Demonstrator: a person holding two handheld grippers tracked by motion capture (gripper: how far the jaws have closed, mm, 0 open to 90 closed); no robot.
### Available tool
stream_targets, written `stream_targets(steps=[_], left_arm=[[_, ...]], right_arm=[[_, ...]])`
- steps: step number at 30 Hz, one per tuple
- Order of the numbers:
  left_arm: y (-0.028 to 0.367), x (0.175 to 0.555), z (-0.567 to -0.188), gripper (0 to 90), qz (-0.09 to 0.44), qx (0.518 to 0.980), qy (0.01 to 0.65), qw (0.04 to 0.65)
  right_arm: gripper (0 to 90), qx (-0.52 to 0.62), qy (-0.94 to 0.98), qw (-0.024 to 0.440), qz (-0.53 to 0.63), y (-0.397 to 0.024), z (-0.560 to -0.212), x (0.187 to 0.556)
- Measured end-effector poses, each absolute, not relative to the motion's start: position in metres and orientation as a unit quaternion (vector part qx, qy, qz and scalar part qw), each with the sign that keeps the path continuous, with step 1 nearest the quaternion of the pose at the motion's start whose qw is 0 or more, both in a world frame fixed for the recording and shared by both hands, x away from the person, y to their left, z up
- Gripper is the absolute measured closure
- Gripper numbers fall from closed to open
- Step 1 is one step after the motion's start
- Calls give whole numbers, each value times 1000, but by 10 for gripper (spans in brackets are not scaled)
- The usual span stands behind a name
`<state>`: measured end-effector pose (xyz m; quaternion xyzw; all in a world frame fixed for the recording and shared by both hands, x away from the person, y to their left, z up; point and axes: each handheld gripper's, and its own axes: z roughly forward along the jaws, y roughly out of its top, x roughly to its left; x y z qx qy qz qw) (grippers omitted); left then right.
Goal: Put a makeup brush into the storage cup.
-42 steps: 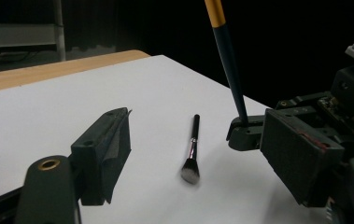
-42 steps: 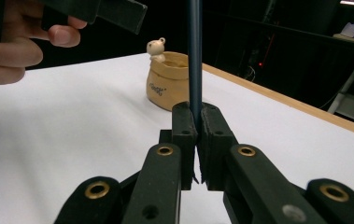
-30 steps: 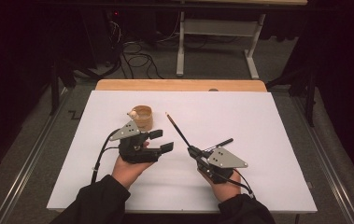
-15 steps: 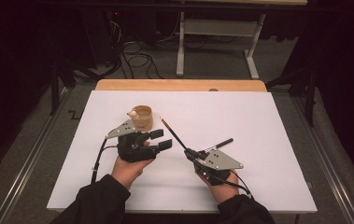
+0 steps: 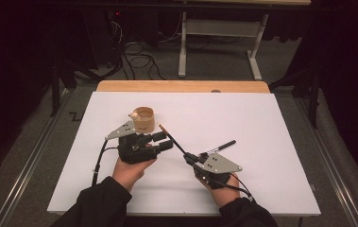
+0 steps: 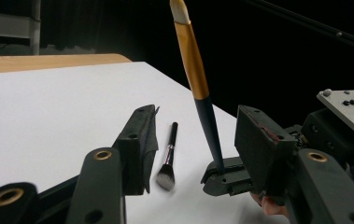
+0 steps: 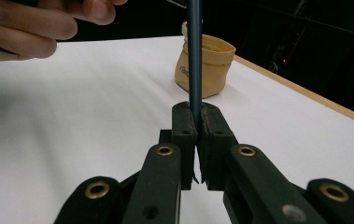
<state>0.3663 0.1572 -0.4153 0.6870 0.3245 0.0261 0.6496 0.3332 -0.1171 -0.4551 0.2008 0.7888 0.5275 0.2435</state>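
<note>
— Grip on long brush [image 6: 195,70], please.
— Clamped at its dark lower end by right gripper [image 7: 195,112], jaws together on the handle. Seen at lower centre of the high view, slanting up-left toward tan pouch [image 5: 144,119]. Gold section and pale tip raised clear of white table [image 5: 261,123].
— And left gripper [image 5: 164,140]?
— Jaws apart, just been closing, with the handle between them and pads not yet touching.
— Advice for the takeover?
— Judged best: centre the handle between both pads, close squarely on the dark section just above the other grip, and hold the right clamp until the left is firm. Risk of a twist otherwise. Mind small brush [image 6: 167,158] lying flat nearby.
— Markings?
— Small print on the pouch front, too small to read. Nothing legible elsewhere.
</note>
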Motion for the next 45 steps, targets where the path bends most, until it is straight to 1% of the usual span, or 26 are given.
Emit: stream_targets(steps=[2, 10, 16, 22, 34, 45], left_arm=[[158, 367, -416, 525, 16, 683, 326, 654], [162, 369, -417, 600, 7, 673, 328, 663], [162, 369, -418, 651, 4, 673, 325, 664], [162, 369, -418, 672, -1, 672, 324, 666], [163, 369, -420, 784, -4, 669, 319, 672], [161, 368, -420, 825, -18, 663, 306, 683]], right_arm=[[874, 198, 790, 243, 526, -117, -456, 333], [874, 193, 794, 241, 523, -114, -458, 333], [874, 193, 796, 240, 521, -113, -458, 333], [874, 193, 796, 241, 520, -113, -459, 333], [874, 189, 797, 242, 519, -112, -459, 333], [872, 192, 798, 244, 516, -111, -460, 333]])
